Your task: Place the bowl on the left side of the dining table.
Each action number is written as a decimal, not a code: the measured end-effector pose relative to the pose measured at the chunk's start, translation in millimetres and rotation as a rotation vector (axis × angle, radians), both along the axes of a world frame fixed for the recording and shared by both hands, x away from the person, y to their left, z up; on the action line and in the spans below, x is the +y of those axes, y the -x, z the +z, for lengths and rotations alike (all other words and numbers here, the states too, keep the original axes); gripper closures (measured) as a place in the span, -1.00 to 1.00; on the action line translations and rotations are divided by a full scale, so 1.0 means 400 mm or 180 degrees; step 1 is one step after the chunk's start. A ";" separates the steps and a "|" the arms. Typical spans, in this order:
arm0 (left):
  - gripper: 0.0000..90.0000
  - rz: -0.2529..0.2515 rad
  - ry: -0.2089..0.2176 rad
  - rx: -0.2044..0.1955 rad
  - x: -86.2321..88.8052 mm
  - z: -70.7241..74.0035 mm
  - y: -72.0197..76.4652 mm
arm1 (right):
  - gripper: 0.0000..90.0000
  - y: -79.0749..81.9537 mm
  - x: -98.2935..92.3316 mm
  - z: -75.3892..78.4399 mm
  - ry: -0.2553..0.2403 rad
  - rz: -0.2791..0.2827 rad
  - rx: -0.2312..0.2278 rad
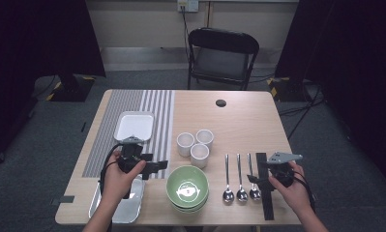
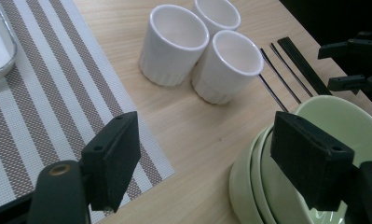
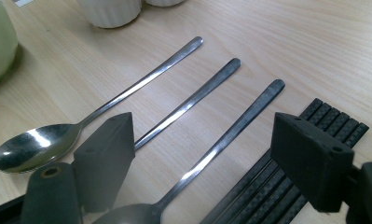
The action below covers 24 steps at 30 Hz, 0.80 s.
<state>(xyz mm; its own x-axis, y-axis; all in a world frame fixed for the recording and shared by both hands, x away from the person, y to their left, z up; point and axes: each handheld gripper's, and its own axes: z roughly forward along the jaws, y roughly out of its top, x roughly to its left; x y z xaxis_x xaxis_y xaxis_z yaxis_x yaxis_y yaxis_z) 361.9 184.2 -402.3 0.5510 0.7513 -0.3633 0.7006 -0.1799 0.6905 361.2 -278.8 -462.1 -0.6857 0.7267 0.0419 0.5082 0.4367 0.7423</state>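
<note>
While left gripper (image 1: 154,165) fingers gape beside green bowls' (image 1: 187,187) rim, right gripper (image 1: 255,181) fingers open over spoons (image 1: 239,185), bare wood between.

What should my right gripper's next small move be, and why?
Probably lower the right gripper straight down and close: its open jaws already straddle the handle of the rightmost spoon, which lies flat on the table beside the black chopsticks.

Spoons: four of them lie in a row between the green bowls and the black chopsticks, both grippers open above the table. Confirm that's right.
Not quite: there are three spoons, not four, as the high view shows. They do lie between the green bowls and the black chopsticks, and the left gripper and right gripper are both open.
</note>
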 end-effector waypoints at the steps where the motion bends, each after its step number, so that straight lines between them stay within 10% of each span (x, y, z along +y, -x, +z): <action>1: -0.47 -0.0001 -0.0006 0.0005 -0.002 0.000 0.002 | -0.53 0.000 0.001 0.000 -0.0004 0.0003 0.0006; 24: -0.45 -0.0228 -0.0076 0.0044 -0.067 -0.021 0.028 | -0.53 0.001 0.004 -0.001 0.0008 0.0017 0.0013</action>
<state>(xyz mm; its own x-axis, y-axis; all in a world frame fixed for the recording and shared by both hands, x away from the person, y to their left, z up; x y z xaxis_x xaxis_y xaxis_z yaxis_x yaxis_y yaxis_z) 350.6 157.5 -410.9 0.5986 0.7187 -0.3538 0.6949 -0.2462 0.6757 360.7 -277.4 -462.5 -0.6894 0.7231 0.0428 0.5089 0.4414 0.7391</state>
